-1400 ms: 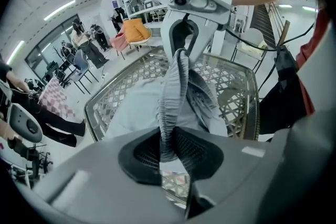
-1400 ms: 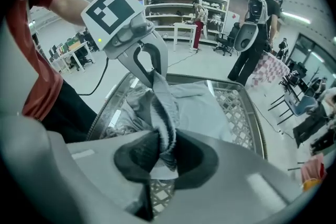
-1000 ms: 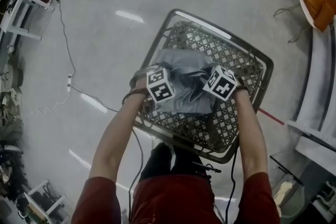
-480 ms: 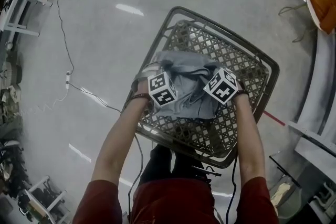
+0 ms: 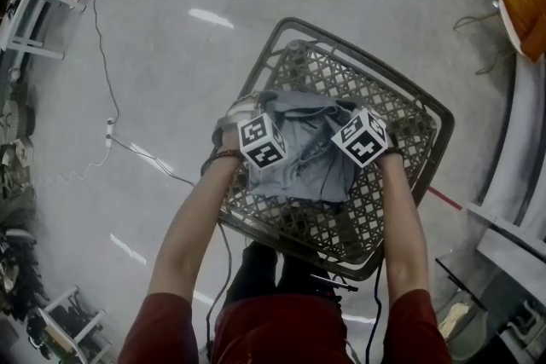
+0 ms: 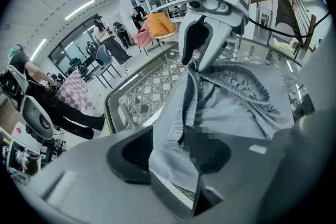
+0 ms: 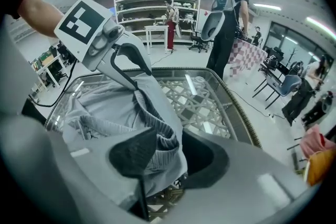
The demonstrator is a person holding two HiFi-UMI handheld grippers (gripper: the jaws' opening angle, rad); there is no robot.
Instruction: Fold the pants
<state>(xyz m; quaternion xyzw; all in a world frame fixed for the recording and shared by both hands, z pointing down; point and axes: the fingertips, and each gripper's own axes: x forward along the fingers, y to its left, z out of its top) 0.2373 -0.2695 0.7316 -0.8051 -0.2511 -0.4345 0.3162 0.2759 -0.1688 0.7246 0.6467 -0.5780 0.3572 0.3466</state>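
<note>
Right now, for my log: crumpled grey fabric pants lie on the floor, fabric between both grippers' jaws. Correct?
Not the floor: the head view shows the pants on a brown lattice-topped table. The left gripper and right gripper do have fabric between jaws that have just been opening.

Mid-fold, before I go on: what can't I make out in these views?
Head view: marker cubes hide both sets of jaws. Their own views show the left gripper and right gripper, jaws just opening, pants cloth between them.
Pant legs and hems: buried under the bunched top layer, every view.
Table near edge: blocked by gripper bodies in both gripper views.
</note>
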